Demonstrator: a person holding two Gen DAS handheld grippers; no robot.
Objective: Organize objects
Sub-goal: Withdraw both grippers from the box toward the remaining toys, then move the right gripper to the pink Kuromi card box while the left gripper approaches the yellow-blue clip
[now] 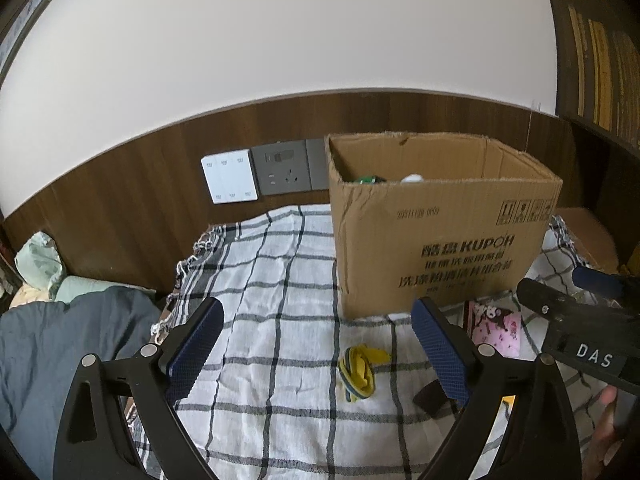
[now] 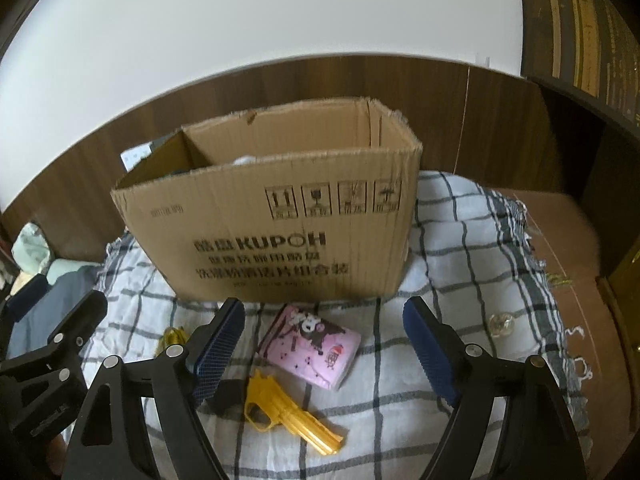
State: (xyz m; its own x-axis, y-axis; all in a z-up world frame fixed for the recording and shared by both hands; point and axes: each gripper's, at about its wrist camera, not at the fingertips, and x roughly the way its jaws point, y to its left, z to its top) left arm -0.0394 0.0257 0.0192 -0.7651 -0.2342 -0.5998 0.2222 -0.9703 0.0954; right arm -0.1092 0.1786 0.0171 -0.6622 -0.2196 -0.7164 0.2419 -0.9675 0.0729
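Left wrist view: left gripper (image 1: 318, 344) hangs over the checked cloth (image 1: 276, 280) w/ fingers spread wide, nothing between the pads. A tangle of yellow bands (image 1: 360, 368) lies on the cloth between the two fingers, nearer the right one. A small black block (image 1: 430, 396) sits just beside the right finger, partly hidden by it. The cardboard box (image 1: 440, 236) stands upright and open-topped at the far side of the cloth, to the right of centre; a green item (image 1: 366, 179) and a white item (image 1: 412, 178) peek over its near rim, too little showing to say what they are. A pink cartoon pack (image 1: 496, 330) lies flat near the box's front right corner. At the right edge the other gripper's black body juts in, fingertips not clear from this side. Wall switches (image 1: 230, 178) and a grey socket (image 1: 282, 172) sit on the wood panel left of the box. Right wrist view: right gripper (image 2: 324, 344) also spread wide and holding nothing – it hangs above the pink pack (image 2: 316, 344), which lies flat between the fingers, just in front of the box (image 2: 280, 220). A gold toy gun (image 2: 288, 412) lies on the cloth (image 2: 460, 220) nearer the camera, close to the pack but apart from it, barrel pointing lower right. A small clear object (image 2: 502, 324) rests near the cloth's right edge – can't tell what it is.
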